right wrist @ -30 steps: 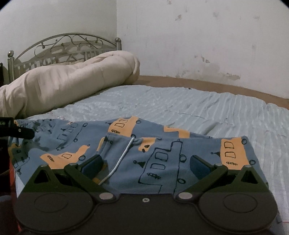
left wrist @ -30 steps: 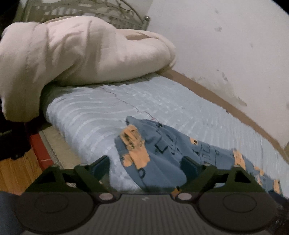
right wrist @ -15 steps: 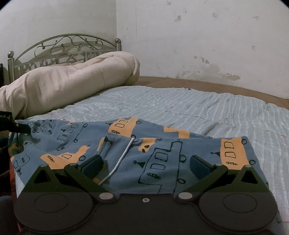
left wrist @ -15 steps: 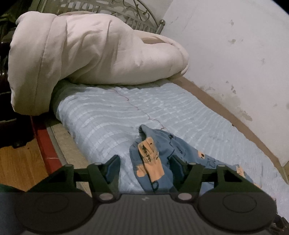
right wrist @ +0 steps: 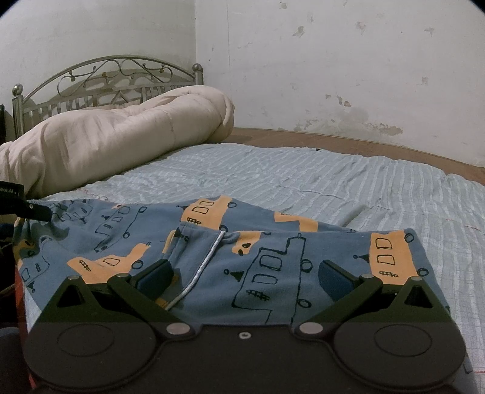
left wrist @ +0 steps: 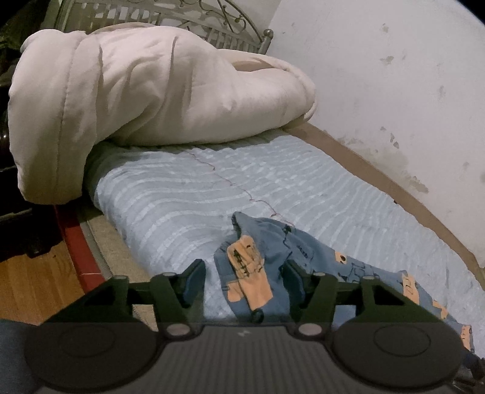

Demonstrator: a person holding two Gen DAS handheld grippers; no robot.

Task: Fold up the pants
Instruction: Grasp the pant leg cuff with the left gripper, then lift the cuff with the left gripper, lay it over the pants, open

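Blue cotton pants with orange vehicle print (right wrist: 260, 266) spread on striped bed (right wrist: 333, 178), unfolded; left gripper (left wrist: 244, 280) fingers closing around bunched leg end, right gripper (right wrist: 244, 277) fingers wide apart, empty.

Near hem of pants (left wrist: 266, 257) hidden behind left gripper (left wrist: 244, 282) body; can't tell whether closing pads already press the bunched cloth. Waistband edge of pants under right gripper (right wrist: 244, 280) housing, drawstring (right wrist: 203, 269) end out of sight. Headboard (left wrist: 188, 12) cut off by top edge.
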